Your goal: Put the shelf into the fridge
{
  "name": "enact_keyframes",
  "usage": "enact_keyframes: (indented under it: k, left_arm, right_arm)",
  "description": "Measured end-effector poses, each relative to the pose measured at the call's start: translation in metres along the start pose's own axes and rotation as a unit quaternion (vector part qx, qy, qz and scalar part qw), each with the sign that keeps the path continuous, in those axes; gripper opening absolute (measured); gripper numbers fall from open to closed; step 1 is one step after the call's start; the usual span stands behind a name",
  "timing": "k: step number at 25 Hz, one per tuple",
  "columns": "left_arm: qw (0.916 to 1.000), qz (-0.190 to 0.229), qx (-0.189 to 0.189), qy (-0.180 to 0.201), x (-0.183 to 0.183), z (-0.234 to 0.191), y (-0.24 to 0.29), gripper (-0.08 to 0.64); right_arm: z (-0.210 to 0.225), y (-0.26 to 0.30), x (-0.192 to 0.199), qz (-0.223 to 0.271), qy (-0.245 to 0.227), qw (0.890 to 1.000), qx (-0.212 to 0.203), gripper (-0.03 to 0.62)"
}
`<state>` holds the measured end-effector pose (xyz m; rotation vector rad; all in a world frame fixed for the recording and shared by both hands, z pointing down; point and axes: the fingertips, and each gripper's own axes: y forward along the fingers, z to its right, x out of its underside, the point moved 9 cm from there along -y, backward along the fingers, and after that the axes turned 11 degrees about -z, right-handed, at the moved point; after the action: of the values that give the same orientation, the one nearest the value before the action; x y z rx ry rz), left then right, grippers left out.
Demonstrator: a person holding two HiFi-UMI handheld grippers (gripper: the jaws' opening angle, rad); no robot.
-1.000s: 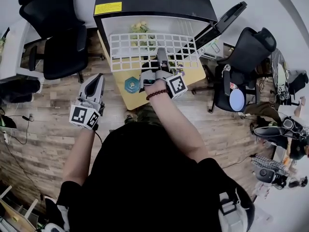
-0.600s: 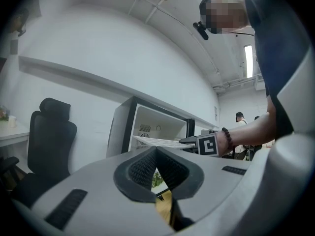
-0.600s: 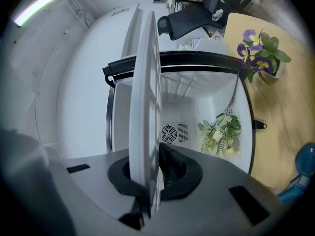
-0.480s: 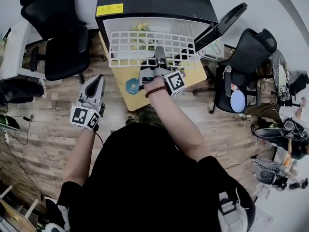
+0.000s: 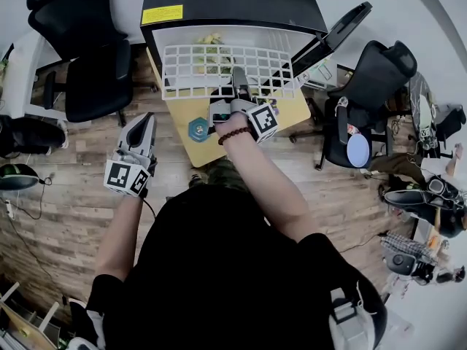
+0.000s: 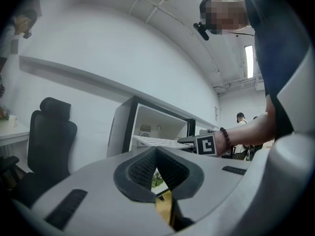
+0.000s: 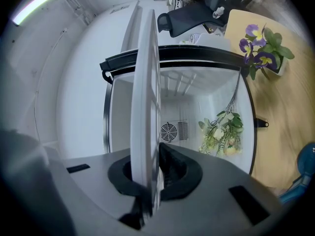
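A white wire shelf (image 5: 219, 68) is held level in front of the open black fridge (image 5: 233, 2), its far edge at the fridge mouth. My right gripper (image 5: 238, 82) is shut on the shelf's near edge. In the right gripper view the shelf (image 7: 146, 97) runs edge-on between the jaws of that gripper (image 7: 150, 156), pointing into the white fridge interior (image 7: 179, 90), where a bunch of flowers (image 7: 221, 132) lies. My left gripper (image 5: 149, 120) hangs lower left, apart from the shelf, shut on nothing (image 6: 156, 150).
The fridge door (image 5: 339, 31) stands open at the right. A small wooden table (image 5: 292, 113) sits before the fridge, with a blue object (image 5: 198, 129) and a potted purple flower (image 7: 263, 48) on it. Black office chairs (image 5: 87, 64) (image 5: 372, 86) flank the fridge.
My right gripper has carried the shelf a little further toward the fridge opening. The left gripper has hardly moved.
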<state>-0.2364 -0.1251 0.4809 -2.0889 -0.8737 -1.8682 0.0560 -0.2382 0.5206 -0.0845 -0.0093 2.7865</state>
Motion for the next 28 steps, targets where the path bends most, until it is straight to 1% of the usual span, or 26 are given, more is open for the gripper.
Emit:
enact_keyframes:
  k: [2,7,10,13,18,23,28]
  left_arm:
    - [1.0000,0.000,0.001,0.002,0.000,0.000,0.000,0.018]
    - [1.0000,-0.002,0.004,0.003,0.003,0.001,0.002,0.018]
    - [1.0000,-0.001,0.003,-0.002,0.002,0.001,0.003,0.018]
    - [1.0000,-0.001,0.004,0.002,0.001,0.000,0.003,0.018]
    - [1.0000,-0.001,0.002,-0.005,0.003,-0.001,0.002,0.018]
    - [0.9999,-0.005,0.002,-0.009,0.006,0.001,0.002,0.018]
    - [0.9999,-0.005,0.003,-0.009,0.006,0.001,0.002,0.018]
  right_arm:
    - [0.000,0.000,-0.001,0.000,-0.007,1.000,-0.002,0.040]
    - [-0.009,-0.002,0.003,0.000,-0.001,1.000,0.004,0.040]
    - [-0.010,-0.001,0.002,-0.002,-0.004,1.000,0.000,0.041]
    - [-0.008,0.000,0.000,-0.003,-0.007,1.000,-0.002,0.040]
    - [-0.008,0.000,-0.001,-0.003,-0.018,1.000,-0.005,0.040]
    - [-0.009,-0.001,0.001,-0.003,-0.010,1.000,0.001,0.040]
    - [-0.013,-0.001,0.001,-0.005,-0.019,1.000,-0.004,0.040]
